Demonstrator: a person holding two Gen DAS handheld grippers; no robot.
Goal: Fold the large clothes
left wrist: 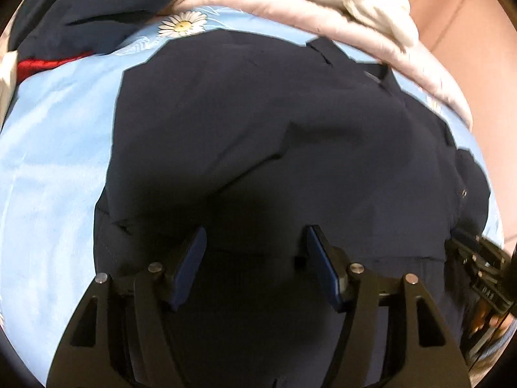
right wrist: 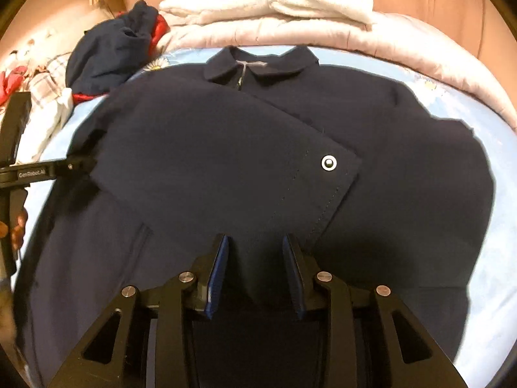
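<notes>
A large navy jacket point(right wrist: 404, 168) lies flat on a light blue bedsheet point(right wrist: 491, 271), collar point(right wrist: 258, 61) at the far side. One sleeve point(right wrist: 210, 161) is folded across the chest; its cuff shows a white snap button point(right wrist: 329, 163). My right gripper point(right wrist: 255, 242) is open and empty, hovering over the jacket near the cuff edge. My left gripper point(left wrist: 257, 232) is open and empty, low over the jacket's dark cloth point(left wrist: 258, 123). It also shows in the right wrist view point(right wrist: 80, 165) at the jacket's left edge. The right gripper shows at the edge of the left wrist view point(left wrist: 478, 265).
A crumpled navy and red garment point(right wrist: 113, 48) lies at the far left of the bed. A pale pink quilt point(right wrist: 355, 42) and a folded white blanket point(right wrist: 274, 0) lie behind the collar. Plaid and white clothes point(right wrist: 48, 97) are piled at the left. A daisy print point(left wrist: 182, 24) marks the sheet.
</notes>
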